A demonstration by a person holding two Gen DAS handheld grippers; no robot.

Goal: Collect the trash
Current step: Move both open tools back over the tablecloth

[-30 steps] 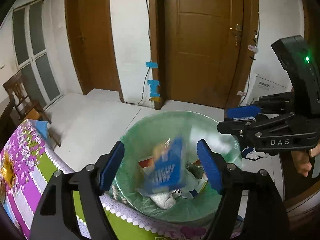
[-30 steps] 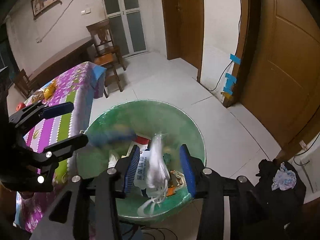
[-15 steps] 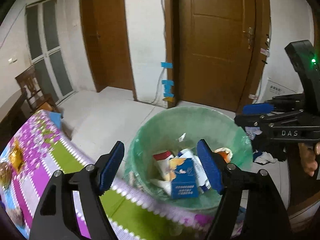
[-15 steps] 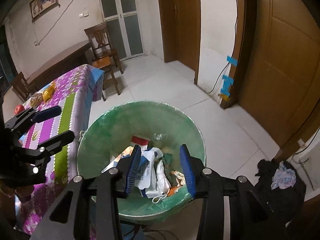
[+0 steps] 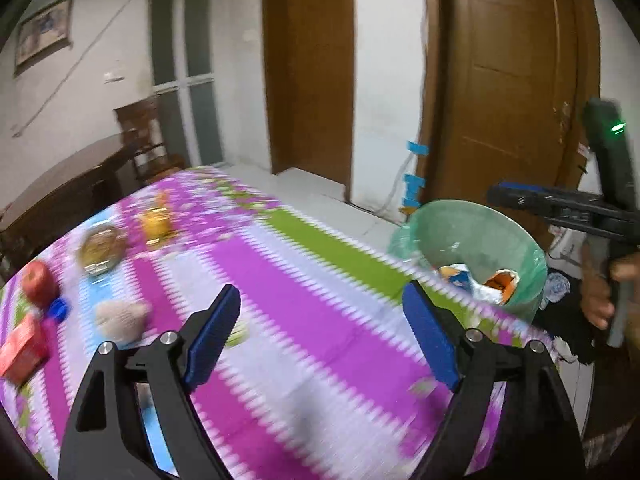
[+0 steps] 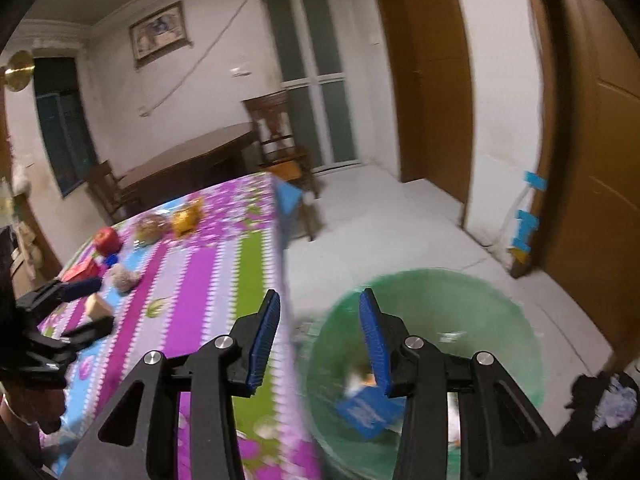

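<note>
A green-lined trash bin (image 5: 472, 236) stands beside the table and holds a blue box (image 6: 366, 410) and other wrappers; it also shows in the right wrist view (image 6: 460, 304). My left gripper (image 5: 320, 332) is open and empty above the striped tablecloth (image 5: 304, 304). My right gripper (image 6: 318, 340) is open and empty over the table edge and bin rim. On the table lie a crumpled tissue ball (image 5: 120, 316), a red box (image 5: 22, 346), a blue cap (image 5: 58, 307), a red apple (image 5: 38, 282), and yellow packets (image 5: 154, 222).
A dark wooden table (image 6: 188, 160) and chairs (image 6: 280, 136) stand at the back. Wooden doors (image 5: 516, 80) are behind the bin. Dark clothes (image 6: 600, 404) lie on the floor right of the bin.
Both grippers swung left, from above the bin toward the table. The blue box and white wrapper dropped into the bin a second ago. The table's items came into view.
</note>
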